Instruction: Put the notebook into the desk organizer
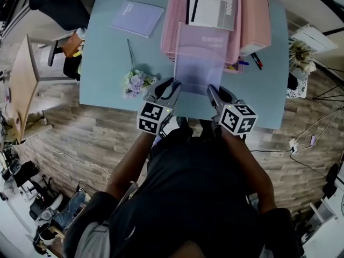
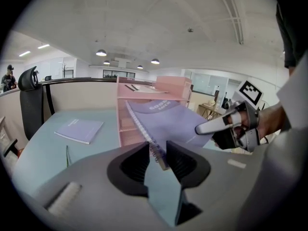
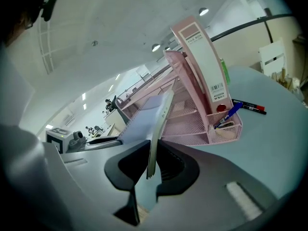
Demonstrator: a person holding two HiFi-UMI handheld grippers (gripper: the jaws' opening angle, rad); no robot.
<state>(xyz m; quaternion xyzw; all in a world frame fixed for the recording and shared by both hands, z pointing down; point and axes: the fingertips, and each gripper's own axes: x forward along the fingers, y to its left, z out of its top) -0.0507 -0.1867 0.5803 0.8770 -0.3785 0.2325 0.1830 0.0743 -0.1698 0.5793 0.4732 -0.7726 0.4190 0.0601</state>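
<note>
A purple spiral notebook [image 1: 198, 63] hangs tilted in front of the pink mesh desk organizer [image 1: 173, 26], its far edge leaning against the organizer's front. My left gripper [image 1: 173, 86] is shut on the notebook's near left corner; in the left gripper view the jaws [image 2: 158, 153] pinch the spiral binding of the notebook [image 2: 173, 121]. My right gripper [image 1: 211, 92] is shut on the near right corner, and in the right gripper view its jaws [image 3: 153, 160] clamp the notebook's [image 3: 144, 119] edge. The organizer [image 3: 192, 114] stands just beyond.
A second purple notebook [image 1: 137, 18] lies at the far left of the light blue table [image 1: 107, 63]. A bunch of flowers [image 1: 137, 82] lies left of my left gripper. A pink file box [image 1: 255, 20] and pens [image 1: 256, 61] sit at the organizer's right. An office chair [image 1: 59, 4] stands beyond the table's left corner.
</note>
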